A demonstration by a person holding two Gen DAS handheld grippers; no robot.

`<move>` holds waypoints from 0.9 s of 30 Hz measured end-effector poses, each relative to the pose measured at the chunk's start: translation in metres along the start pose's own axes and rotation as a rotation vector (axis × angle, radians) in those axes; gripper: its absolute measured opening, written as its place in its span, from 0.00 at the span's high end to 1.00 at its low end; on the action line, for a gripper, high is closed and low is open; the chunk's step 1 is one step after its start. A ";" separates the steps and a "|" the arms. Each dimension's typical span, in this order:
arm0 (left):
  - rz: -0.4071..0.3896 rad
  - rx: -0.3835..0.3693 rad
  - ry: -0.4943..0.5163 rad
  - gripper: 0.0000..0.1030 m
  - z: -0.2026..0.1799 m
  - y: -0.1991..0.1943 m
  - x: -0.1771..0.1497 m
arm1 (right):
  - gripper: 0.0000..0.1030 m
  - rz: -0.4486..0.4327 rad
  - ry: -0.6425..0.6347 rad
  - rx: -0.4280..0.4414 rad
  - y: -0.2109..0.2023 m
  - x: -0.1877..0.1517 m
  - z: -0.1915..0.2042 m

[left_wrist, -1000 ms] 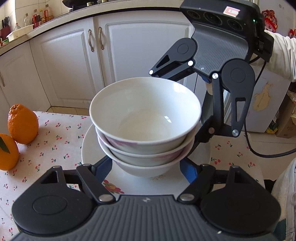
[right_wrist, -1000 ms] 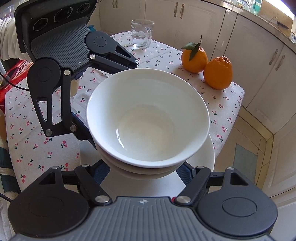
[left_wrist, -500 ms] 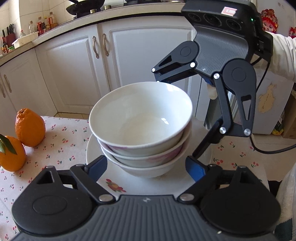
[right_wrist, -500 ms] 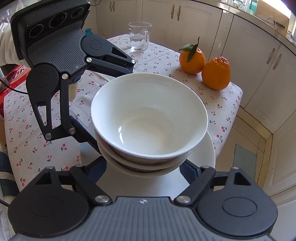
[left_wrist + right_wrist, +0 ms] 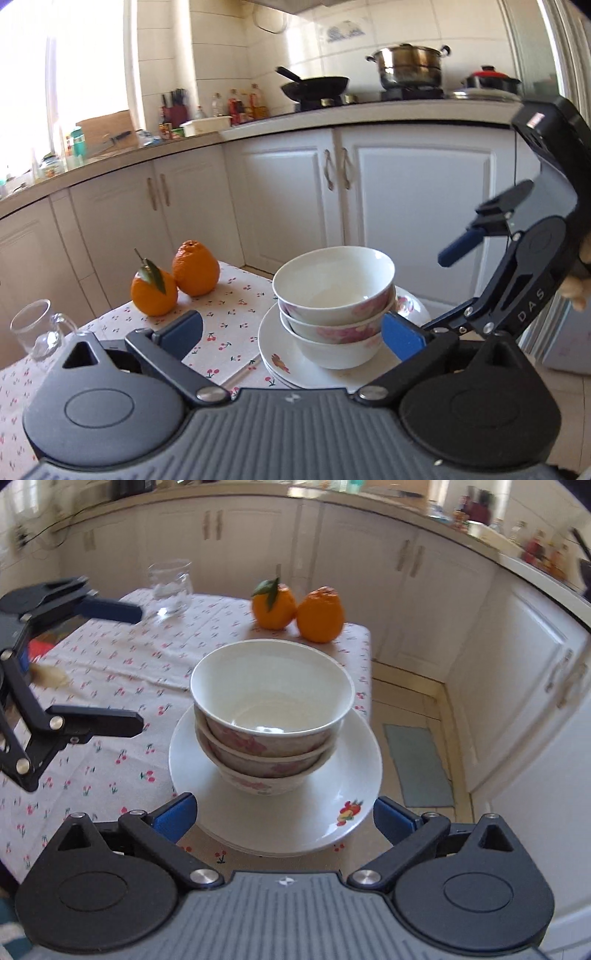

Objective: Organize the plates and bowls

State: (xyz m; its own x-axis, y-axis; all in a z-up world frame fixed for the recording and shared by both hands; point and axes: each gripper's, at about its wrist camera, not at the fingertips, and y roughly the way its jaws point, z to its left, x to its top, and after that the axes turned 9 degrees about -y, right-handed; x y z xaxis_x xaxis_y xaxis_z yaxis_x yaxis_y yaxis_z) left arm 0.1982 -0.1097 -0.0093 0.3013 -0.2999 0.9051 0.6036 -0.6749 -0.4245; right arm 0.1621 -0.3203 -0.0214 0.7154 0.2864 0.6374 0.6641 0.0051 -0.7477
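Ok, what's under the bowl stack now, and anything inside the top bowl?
The three nested bowls sit on stacked white plates; the plate count is unclear, and the tablecloth beneath is hidden. The top bowl looks empty; the lower bowls' insides are covered.

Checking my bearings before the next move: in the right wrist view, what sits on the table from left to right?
Left hand-held gripper → glass mug → leafed orange → second orange. The bowl stack and plates overlap these, so I left them out.

We see two oranges (image 5: 173,282) touching each other on the cherry tablecloth (image 5: 229,325), far out past the jaws and a bit to their left. A clear glass cup (image 5: 35,330) stands well off to the left. Way beyond are white cabinets (image 5: 288,206), a black pan (image 5: 314,86) and a shiny pot (image 5: 410,66).
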 end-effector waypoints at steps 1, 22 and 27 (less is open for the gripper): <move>-0.002 0.020 -0.034 0.00 -0.002 -0.005 0.000 | 0.00 -0.015 0.067 -0.034 -0.010 -0.004 0.004; 0.074 0.340 -0.298 0.00 -0.019 -0.053 -0.002 | 0.00 -0.161 0.352 -0.342 -0.089 -0.025 0.058; 0.075 0.344 -0.305 0.00 -0.021 -0.052 -0.002 | 0.00 -0.163 0.350 -0.362 -0.088 -0.025 0.061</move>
State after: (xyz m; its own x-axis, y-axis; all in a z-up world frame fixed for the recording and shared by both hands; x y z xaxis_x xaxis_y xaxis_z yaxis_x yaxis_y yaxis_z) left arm 0.1503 -0.0882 0.0118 0.5258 -0.0932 0.8455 0.7660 -0.3804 -0.5182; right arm 0.0724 -0.2696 0.0175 0.5855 -0.0282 0.8102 0.7609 -0.3257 -0.5613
